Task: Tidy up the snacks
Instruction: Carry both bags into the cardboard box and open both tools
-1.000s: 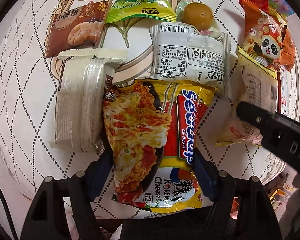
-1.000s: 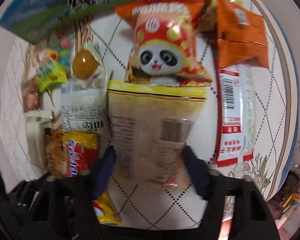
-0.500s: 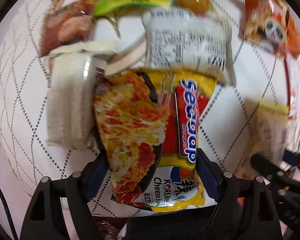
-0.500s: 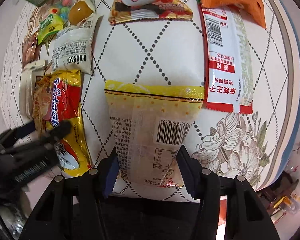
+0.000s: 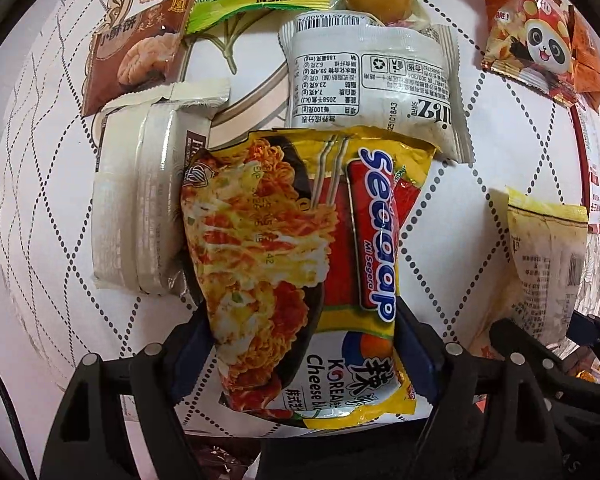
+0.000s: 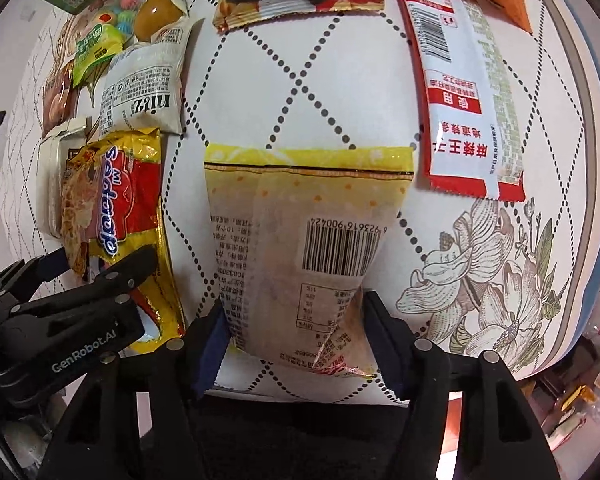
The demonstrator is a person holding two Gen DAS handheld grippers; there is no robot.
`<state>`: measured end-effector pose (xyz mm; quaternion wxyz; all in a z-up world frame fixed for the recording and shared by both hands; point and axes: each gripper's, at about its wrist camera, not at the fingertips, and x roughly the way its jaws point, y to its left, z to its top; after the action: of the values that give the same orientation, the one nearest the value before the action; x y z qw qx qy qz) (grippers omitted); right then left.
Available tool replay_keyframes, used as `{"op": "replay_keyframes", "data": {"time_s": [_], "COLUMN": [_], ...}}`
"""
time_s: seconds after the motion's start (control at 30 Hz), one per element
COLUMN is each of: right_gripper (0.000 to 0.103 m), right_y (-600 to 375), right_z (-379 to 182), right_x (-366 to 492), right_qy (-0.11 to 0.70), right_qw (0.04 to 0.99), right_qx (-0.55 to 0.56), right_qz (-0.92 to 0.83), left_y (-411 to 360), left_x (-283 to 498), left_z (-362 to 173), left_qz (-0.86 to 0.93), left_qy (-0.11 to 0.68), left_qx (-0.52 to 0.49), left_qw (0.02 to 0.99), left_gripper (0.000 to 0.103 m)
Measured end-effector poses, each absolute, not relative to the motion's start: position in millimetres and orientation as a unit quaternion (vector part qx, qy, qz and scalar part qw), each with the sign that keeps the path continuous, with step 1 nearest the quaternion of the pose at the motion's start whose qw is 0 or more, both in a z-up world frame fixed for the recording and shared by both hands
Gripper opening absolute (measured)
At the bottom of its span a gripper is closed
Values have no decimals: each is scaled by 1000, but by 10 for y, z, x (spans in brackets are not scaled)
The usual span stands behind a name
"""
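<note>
The noodle pack lies flat on the tablecloth near its front edge, long axis running straight out from the left gripper, whose jaws have just been widening and sit beside its near end, releasing it by the look. Well to its right, the yellow pouch lies the same way, its crumpled tail pinched in the right gripper. Next, I'd judge, that pouch gets let go alongside the noodles.
</note>
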<state>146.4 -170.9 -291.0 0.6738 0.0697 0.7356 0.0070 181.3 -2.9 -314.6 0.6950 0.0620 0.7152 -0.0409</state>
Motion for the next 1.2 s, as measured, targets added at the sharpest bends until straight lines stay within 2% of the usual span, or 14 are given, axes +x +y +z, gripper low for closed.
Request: {"op": "replay_keyframes", "data": {"time_s": [0.3,0.7,0.97,1.2], "right_gripper": [56,56,56,56], "right_y": [-1767,-2245,-2737,-3013], "right_z": [-2533,-1582,-590,-122], "right_x": [1403,1547,2149,3088], "right_qy": [715,685,621,569], "right_qw": [696,720,769,807], "right_qx": [62,82,116,111], "right_qz": [25,71,102,110], "left_y": [-8,74,-87,-284], "left_x": [1781,1959,2640,3644], "left_z": [-3104,-2125,-1205,-790], "left_qz": [-50,-94,-134,-117], "left_qy": [707,668,627,581], "left_qx": [52,-7,-56,-42], "left_qw": [703,738,765,805], "left_gripper": [81,81,81,81]}}
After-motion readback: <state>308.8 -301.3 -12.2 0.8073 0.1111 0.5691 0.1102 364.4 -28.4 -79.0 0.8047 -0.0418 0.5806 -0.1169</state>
